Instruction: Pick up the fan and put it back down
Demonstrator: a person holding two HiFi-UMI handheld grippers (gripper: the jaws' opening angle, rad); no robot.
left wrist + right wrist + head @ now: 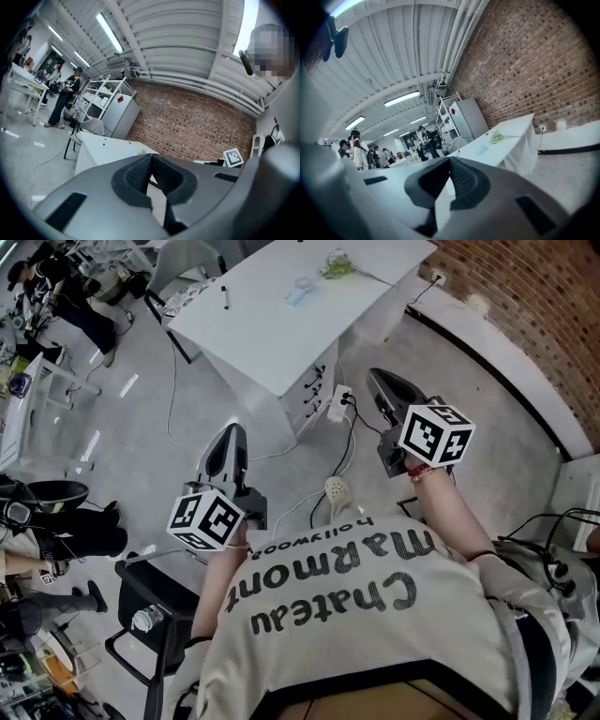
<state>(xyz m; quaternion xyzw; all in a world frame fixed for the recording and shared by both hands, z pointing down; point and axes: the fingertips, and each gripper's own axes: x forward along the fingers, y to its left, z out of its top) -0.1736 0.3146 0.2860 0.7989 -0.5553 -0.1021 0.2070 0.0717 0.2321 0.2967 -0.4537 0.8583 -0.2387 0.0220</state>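
The white table (272, 348) stands ahead of me, some way off. Near its far side lie a small pale blue object (300, 292), which may be the fan, and a green item (336, 263). My left gripper (230, 439) is held over the floor short of the table, jaws shut with nothing between them (150, 159). My right gripper (380, 382) is out in front on the right, also shut and empty (450, 161). From the right gripper view the table (506, 136) with the blue object (482, 150) lies ahead.
A power strip (339, 401) and loose cables (347, 451) lie on the floor by the table's near corner. A black chair (150, 601) stands at my left. A brick wall (525, 296) runs along the right. People (66, 296) work at benches far left.
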